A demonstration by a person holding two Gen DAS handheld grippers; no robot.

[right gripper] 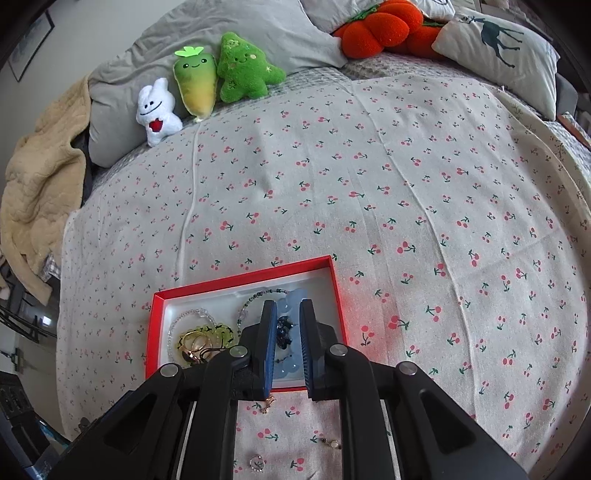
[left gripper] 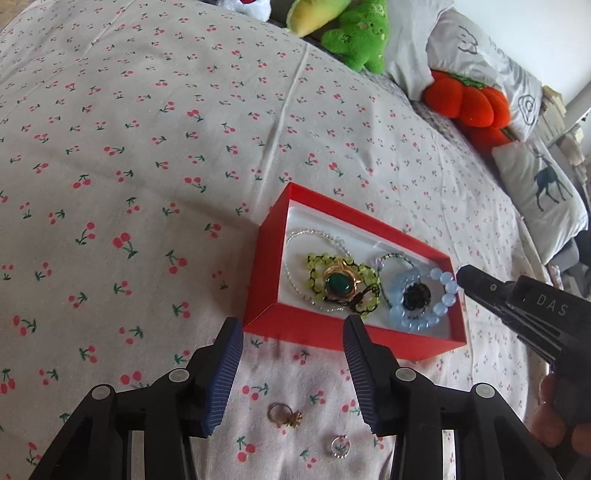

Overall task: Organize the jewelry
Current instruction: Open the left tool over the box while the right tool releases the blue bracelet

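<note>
A red box (left gripper: 264,295) with a white lining lies on the cherry-print bed cover; it also shows in the right wrist view (right gripper: 153,332). In it lie a green-stone gold ring (left gripper: 338,284) on a yellow-green bead bracelet, a clear bead strand, a light blue bead bracelet (left gripper: 445,291) and a dark ornament (left gripper: 416,296). My left gripper (left gripper: 293,334) is open and empty, just short of the box. My right gripper (right gripper: 288,306) hovers over the blue bracelet (right gripper: 286,369), jaws slightly apart, holding nothing I can see. A gold ring (left gripper: 284,413) and a silver ring (left gripper: 339,447) lie on the cover.
Plush toys (right gripper: 236,70), an orange cushion (right gripper: 380,29) and pillows (right gripper: 498,44) line the bed's far side. A beige blanket (right gripper: 40,177) hangs at the left. Small earrings (right gripper: 330,443) and a ring (right gripper: 256,463) lie on the cover near the box.
</note>
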